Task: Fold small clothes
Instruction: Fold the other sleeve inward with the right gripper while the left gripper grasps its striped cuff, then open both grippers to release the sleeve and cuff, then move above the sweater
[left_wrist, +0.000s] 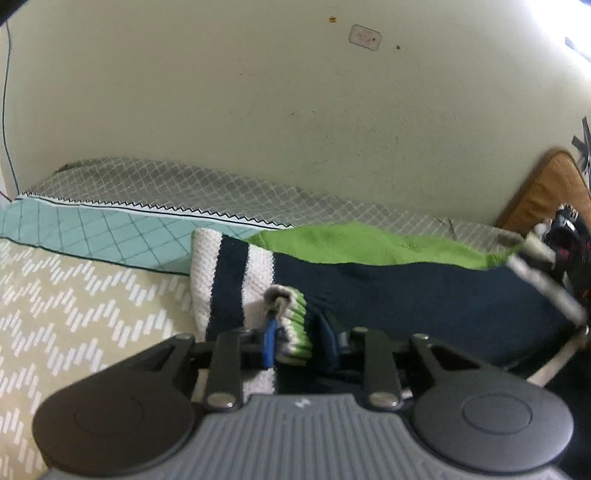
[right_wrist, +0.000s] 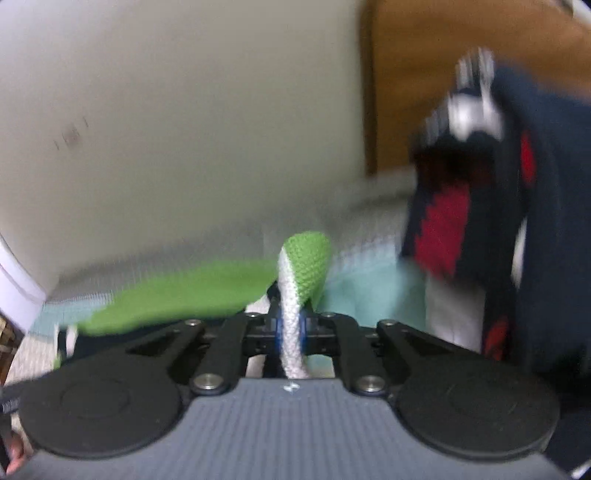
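Note:
A small knitted garment (left_wrist: 406, 295) in navy, white and green is held up over the bed, stretched between both grippers. My left gripper (left_wrist: 295, 332) is shut on its striped green and white cuffed edge. My right gripper (right_wrist: 291, 325) is shut on a white and green corner of the same garment (right_wrist: 303, 266). The right gripper also shows at the far right of the left wrist view (left_wrist: 546, 258), blurred. In the right wrist view the green fabric (right_wrist: 177, 291) trails off to the left, blurred.
A bed with a beige zigzag cover (left_wrist: 74, 314) and a teal quilted blanket (left_wrist: 110, 236) lies below. A cream wall (left_wrist: 258, 110) is behind. A wooden headboard (right_wrist: 443, 55) stands at the right. A dark navy and red cloth (right_wrist: 480, 221) hangs at right.

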